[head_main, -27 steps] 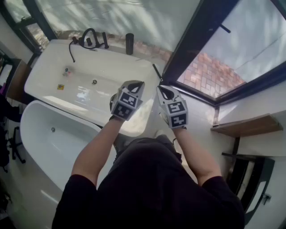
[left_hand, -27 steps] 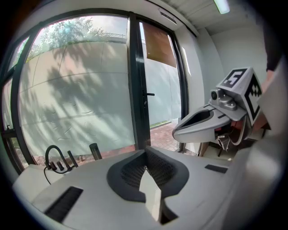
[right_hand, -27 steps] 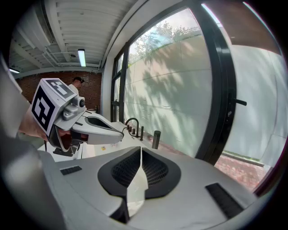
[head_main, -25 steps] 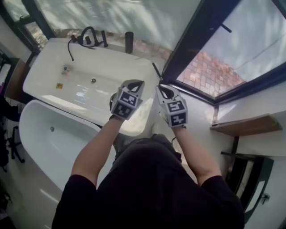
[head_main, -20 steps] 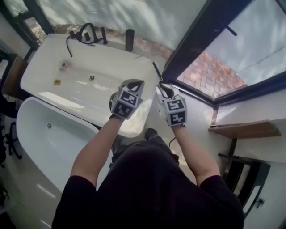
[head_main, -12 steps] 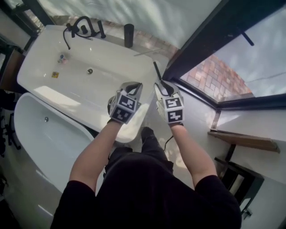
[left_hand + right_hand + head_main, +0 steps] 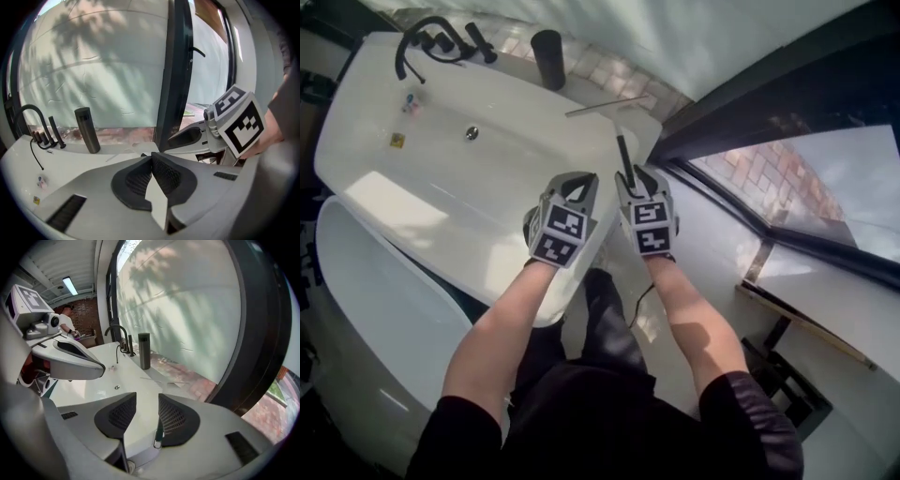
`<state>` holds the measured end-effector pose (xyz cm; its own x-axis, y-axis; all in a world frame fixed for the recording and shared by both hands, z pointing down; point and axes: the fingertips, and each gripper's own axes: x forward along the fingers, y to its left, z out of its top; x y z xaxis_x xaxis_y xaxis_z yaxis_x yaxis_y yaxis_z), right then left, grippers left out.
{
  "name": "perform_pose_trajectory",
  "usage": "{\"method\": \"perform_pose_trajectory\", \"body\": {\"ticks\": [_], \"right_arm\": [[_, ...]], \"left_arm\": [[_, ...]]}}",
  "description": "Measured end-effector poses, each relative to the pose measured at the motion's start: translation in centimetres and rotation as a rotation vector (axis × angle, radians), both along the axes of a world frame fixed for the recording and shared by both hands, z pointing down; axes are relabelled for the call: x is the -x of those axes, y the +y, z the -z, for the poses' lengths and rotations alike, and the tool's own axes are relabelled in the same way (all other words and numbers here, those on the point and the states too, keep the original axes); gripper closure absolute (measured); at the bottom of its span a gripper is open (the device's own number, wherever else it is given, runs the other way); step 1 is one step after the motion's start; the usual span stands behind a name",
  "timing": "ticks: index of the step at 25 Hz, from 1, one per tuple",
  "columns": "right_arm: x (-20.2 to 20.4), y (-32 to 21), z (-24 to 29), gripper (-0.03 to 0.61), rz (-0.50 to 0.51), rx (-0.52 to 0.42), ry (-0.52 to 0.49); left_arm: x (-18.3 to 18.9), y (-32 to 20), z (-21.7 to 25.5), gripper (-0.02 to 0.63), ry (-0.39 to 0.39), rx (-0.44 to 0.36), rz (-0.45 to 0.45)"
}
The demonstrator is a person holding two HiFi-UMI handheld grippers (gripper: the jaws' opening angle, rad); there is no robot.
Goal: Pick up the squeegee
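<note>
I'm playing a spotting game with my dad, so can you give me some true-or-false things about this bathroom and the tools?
1. The squeegee lies on the white tub's rim by the window. True.
2. The dark cylinder lies on its side. False: it stands upright on the tub's ledge.
3. The left tool's jaws are wide apart. False: they are together, with nothing between them.
4. A black tap stands at one end of the tub. True.
5. The squeegee's handle is between the left tool's jaws. False: its end sits between the right tool's jaws, which are opening and not pressing on it.
</note>
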<state>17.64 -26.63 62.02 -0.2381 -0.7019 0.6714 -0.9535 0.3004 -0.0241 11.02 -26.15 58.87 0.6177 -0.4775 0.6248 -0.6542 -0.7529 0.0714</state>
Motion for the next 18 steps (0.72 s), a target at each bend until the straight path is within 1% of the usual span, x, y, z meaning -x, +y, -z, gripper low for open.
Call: {"method": "perform_pose_trajectory", "body": {"ticks": [5,8,13,18], "right_arm": [[-1.8,-4.0,-6.4,0.426,0.000,0.054,0.013],[-2.3,-5.8,-9.3,0.426,-0.008,0.078,0.019],[-2.6,-7.4,-12.5,0.426,-0.018,0.111,0.029],[-2.8,-8.1,-14.7,0.426,-0.030,0.156,0.038]], "left_arm": [[-1.5,-3.0,-5.3,0.614,-0.023,0.046,0.028],[-1.9,-3.6,-7.6,0.614,-0.040,0.069,0.035],[-2.7,-4.3,-9.9,0.614,-0.051,0.082,0.025],[-2.8,-5.1,-10.7,0.614,-0.055,0.087,0.033]]}}
